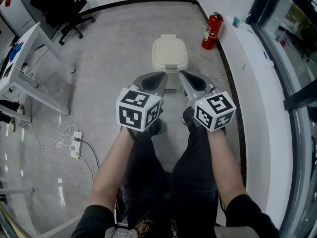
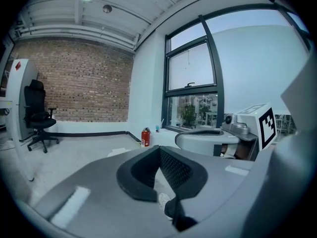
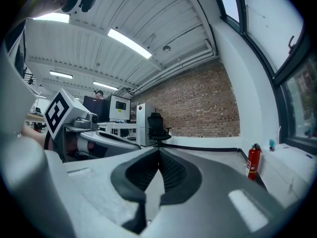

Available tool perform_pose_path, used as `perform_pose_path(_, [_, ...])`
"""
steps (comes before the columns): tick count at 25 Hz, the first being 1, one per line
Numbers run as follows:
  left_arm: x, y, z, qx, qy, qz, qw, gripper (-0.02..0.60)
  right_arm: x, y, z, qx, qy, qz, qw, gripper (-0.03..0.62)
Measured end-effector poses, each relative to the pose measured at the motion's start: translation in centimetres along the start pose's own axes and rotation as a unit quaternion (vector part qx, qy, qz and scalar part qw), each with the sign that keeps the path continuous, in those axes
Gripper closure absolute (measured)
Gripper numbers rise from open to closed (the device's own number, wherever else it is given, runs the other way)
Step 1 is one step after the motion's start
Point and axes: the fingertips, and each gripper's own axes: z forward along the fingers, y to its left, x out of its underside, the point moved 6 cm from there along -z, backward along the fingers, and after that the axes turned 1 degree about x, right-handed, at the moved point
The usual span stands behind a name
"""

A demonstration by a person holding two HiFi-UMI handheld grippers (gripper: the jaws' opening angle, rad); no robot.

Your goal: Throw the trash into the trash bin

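Trash bin (image 1: 169, 53): cream-coloured, lid (image 1: 170, 47) closed, standing on the grey floor (image 1: 114, 48) straight ahead of the person. In the head view it lies just beyond the tips of both grippers, centred between them; the tips cover its near edge.

Left gripper (image 1: 157, 81) (image 2: 159, 148): jaws pressed together at the tips, gripping nothing.

Right gripper (image 1: 187, 81) (image 3: 158, 150): jaws likewise closed tip to tip, gripping nothing. The two grippers are held side by side, angled toward each other.

A red fire extinguisher (image 1: 211, 31) stands right of the bin against the wall. An office chair (image 1: 69, 9) and a desk (image 1: 25, 53) are well apart at the far left.
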Motion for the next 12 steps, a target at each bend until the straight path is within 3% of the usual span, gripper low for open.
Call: perform_pose_path(12, [0.18,-0.53,0.73,0.004,0.006,0.002,1.0000,0.575,0.02,-0.48,-0.20,0.001,-0.001,0.003,1.000,0.591])
